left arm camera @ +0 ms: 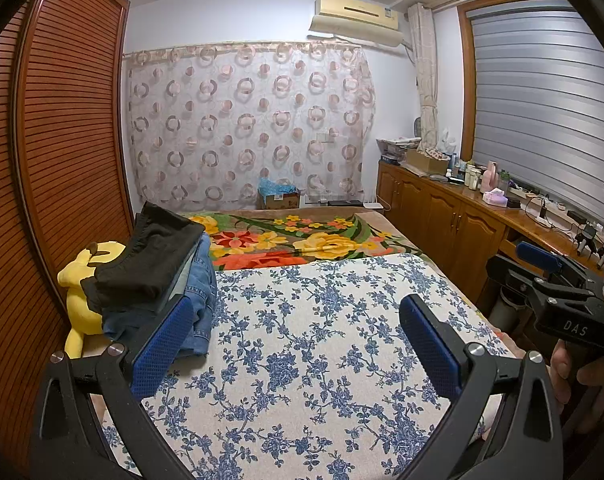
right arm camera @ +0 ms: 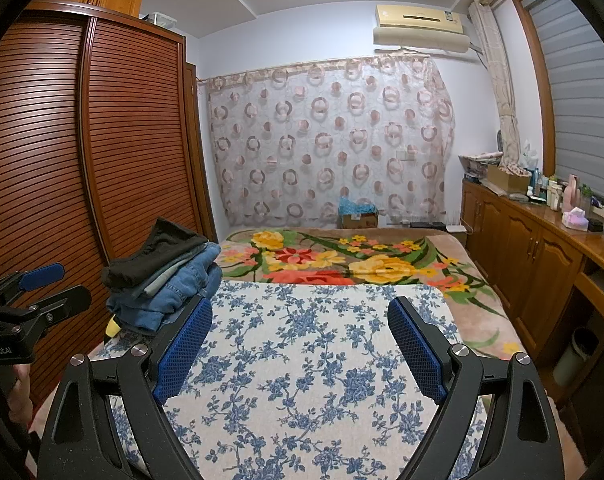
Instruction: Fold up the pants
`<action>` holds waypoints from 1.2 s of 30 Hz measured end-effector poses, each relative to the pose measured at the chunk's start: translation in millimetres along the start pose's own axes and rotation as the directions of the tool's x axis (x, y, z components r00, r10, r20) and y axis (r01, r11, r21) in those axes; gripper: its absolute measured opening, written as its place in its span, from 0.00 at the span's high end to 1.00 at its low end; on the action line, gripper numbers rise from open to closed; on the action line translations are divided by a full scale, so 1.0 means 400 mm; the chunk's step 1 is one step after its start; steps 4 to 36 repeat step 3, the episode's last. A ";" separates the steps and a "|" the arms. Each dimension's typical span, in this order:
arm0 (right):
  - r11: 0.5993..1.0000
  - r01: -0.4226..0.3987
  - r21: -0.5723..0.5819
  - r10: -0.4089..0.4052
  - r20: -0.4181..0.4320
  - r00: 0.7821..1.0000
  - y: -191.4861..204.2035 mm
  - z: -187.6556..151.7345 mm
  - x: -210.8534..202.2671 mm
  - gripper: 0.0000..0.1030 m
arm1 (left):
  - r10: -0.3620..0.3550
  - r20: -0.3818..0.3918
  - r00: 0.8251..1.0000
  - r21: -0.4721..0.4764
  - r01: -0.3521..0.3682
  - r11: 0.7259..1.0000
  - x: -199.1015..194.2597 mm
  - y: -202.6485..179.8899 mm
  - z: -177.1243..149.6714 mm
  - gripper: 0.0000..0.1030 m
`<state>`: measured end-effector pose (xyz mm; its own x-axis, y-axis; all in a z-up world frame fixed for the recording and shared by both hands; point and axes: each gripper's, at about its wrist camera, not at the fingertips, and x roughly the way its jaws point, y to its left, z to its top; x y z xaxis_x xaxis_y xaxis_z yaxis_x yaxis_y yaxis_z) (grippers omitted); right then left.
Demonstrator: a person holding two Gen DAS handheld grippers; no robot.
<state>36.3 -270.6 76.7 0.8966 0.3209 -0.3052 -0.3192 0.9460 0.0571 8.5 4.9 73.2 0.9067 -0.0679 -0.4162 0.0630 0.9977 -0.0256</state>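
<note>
Since both tools are just hanging over the bed with nothing in them, we'd say we're between garments, or at the pick-up step. Our left gripper [left arm camera: 297, 344] has its jaws spread wide over the blue-and-white floral cotton sheet [left arm camera: 302, 360], and our right gripper [right arm camera: 299, 348] is the same, jaws wide apart and empty.

The pants are all off to the left side of the bed: a stack of folded clothes [right arm camera: 161, 276] with a black soft pair on top [left arm camera: 149, 260] and faded blue denim jeans [left arm camera: 197, 300] underneath. It sits just beside the left jaw in both views, next to a yellow plush toy [left arm camera: 81, 292] against the slatted wooden wardrobe [left arm camera: 61, 140].

No loose pair is laid out on the sheet in front of us, and we can't spot an unfolded one anywhere. So the next move, we reckon, is fetching another pair and spreading it flat on the sheet, or else the pile is done.
</note>
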 end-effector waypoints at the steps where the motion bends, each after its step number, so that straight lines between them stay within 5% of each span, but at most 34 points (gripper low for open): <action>1: 1.000 0.000 0.000 0.000 0.001 1.000 0.000 0.000 0.001 0.12 | 0.000 0.000 1.000 0.000 0.000 1.000 0.000 0.001 0.000 0.00; 36: 1.000 0.000 0.000 0.000 0.000 1.000 0.000 0.000 0.000 0.12 | 0.000 0.000 1.000 0.000 0.000 1.000 0.000 0.000 0.000 0.00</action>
